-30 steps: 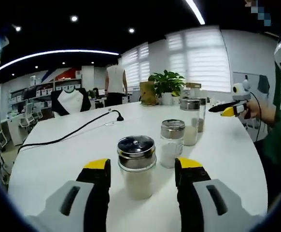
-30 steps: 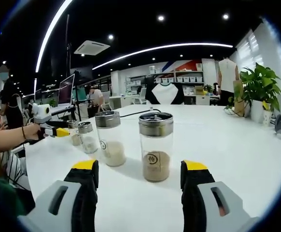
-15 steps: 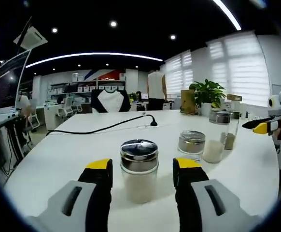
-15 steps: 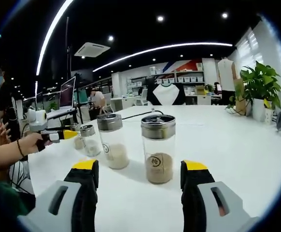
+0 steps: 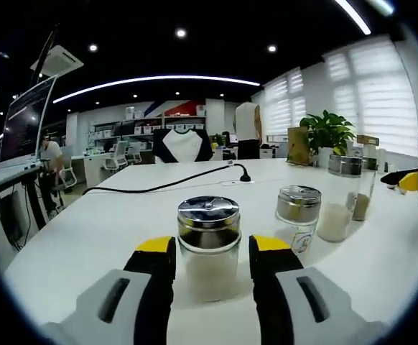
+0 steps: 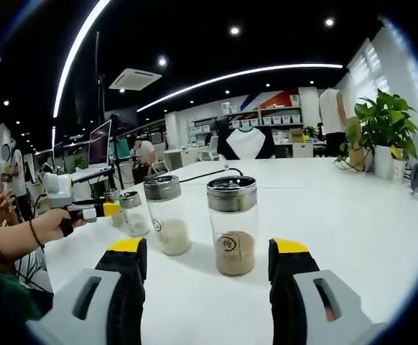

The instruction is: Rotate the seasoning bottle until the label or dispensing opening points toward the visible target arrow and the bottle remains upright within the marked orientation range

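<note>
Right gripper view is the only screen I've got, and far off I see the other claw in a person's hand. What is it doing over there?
Observer: In the left gripper view, the left claw has one jaw on each side of a short jar standing upright on the table.
Visitor: Is it squeezing the jar?
Observer: I cannot tell. Both jaws sit very close to the glass, but contact isn't clear.
Visitor: What's inside?
Observer: White powder fills its lower part, under a shiny metal lid.
</note>
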`<state>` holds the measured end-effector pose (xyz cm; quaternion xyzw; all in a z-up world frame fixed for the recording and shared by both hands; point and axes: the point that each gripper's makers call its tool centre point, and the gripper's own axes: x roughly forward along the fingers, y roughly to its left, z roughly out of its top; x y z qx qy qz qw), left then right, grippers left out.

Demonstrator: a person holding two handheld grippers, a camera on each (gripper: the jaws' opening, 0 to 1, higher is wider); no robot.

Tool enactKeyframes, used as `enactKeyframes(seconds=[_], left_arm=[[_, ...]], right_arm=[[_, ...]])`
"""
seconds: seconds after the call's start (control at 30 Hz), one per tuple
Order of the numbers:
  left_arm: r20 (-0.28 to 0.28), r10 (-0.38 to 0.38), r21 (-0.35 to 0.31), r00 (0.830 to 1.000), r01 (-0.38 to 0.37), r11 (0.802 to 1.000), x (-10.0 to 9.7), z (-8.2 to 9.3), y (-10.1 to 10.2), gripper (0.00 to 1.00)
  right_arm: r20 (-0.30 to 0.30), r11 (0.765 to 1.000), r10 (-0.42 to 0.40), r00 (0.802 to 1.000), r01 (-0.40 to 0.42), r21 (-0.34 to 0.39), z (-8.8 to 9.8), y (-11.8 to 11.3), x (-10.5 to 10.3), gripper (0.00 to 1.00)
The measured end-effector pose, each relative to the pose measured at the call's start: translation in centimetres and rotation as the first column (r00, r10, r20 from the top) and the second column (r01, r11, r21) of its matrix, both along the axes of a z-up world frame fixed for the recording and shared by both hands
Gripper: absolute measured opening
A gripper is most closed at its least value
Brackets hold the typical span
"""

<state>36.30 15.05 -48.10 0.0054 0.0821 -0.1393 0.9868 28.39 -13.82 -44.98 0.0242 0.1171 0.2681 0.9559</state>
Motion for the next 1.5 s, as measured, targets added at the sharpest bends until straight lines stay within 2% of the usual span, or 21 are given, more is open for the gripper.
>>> enactKeyframes(seconds=[0.1,0.33,0.93,1.5], left_arm=[[0.019,-0.027,0.044,0.999,0.026,0.999,0.13,0.09,-0.27,0.35],[0.014,-0.013,0.023,1.0,0.013,1.0,0.09,-0.04,-0.12,0.34],[0.0,-0.025,0.034,1.0,0.025,0.999,-0.16,-0.03,-0.21,0.34],[-0.008,-0.098,0.034,0.995,0.098,0.995,0.11,-0.02,-0.18,0.34]], right_arm=[[0.0,1.0,-0.002,1.0,0.002,0.001,0.01,-0.04,0.03,0.7],[-0.006,1.0,0.001,1.0,-0.001,0.003,-0.15,0.09,0.01,0.7],[-0.007,1.0,-0.005,1.0,0.006,0.007,-0.2,-0.12,-0.15,0.7],[-0.011,1.0,-0.01,1.0,0.01,0.003,-0.35,-0.2,-0.19,0.7]])
